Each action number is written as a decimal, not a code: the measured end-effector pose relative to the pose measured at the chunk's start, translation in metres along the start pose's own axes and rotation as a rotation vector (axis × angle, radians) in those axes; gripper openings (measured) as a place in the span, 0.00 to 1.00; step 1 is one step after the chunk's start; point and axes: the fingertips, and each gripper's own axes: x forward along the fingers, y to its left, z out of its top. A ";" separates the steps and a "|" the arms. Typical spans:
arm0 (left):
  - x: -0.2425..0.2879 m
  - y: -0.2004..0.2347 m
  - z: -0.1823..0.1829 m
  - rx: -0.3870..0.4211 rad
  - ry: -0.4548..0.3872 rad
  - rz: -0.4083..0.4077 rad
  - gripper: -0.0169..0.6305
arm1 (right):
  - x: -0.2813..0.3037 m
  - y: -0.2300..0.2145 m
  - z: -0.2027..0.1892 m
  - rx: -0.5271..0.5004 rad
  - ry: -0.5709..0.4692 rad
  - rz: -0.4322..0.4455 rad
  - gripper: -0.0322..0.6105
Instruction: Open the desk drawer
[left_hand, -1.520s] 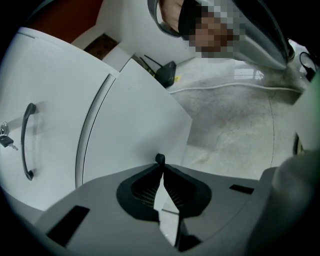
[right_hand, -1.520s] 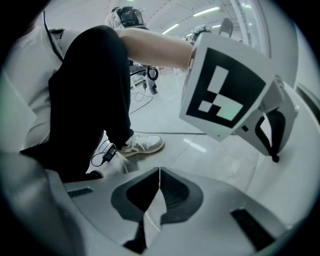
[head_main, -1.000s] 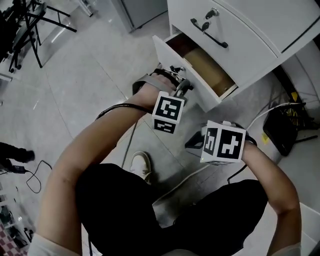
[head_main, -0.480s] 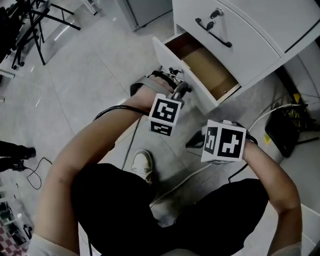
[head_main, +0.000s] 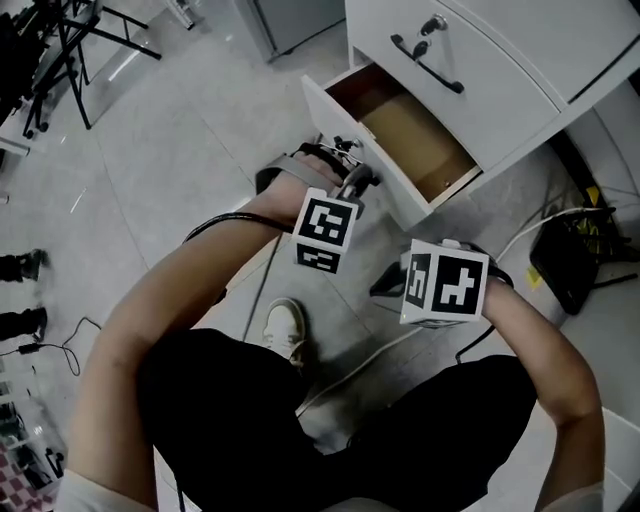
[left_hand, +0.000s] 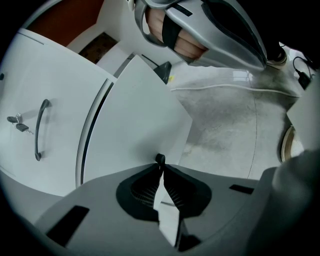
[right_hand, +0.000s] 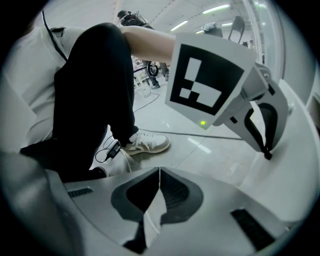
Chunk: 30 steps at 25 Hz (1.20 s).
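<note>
The white desk cabinet (head_main: 520, 70) stands at the top right of the head view. Its lower drawer (head_main: 410, 140) is pulled out and shows a brown inside. My left gripper (head_main: 350, 165) is at the white drawer front (left_hand: 140, 115), jaws shut on the small dark drawer handle (left_hand: 159, 159). From the head view the hand and gripper hide that handle. My right gripper (head_main: 390, 285) hangs lower, over the floor beside the drawer, apart from it. Its jaws (right_hand: 159, 171) are shut with nothing between them. The left gripper's marker cube (right_hand: 210, 80) fills the right gripper view.
The upper drawer (head_main: 470, 60) is closed, with a dark bar handle (head_main: 430, 65) and keys (head_main: 432, 25) in its lock. White cables (head_main: 540, 225) and a black basket (head_main: 580, 255) lie right of the desk. My shoe (head_main: 283, 328) is on the tiled floor; stand legs (head_main: 60, 50) at top left.
The left gripper and the drawer front have shifted slightly toward me, so the drawer stands a little further out. The right gripper has stayed put.
</note>
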 end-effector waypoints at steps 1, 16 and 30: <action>-0.001 -0.001 0.000 0.000 0.000 -0.001 0.06 | 0.000 0.000 0.000 -0.002 0.002 0.004 0.07; -0.012 -0.010 -0.002 0.014 -0.005 -0.004 0.04 | 0.004 0.002 0.004 -0.018 0.016 0.016 0.07; -0.020 -0.038 -0.021 -0.041 0.010 -0.074 0.03 | 0.005 0.004 0.018 -0.052 -0.012 0.033 0.07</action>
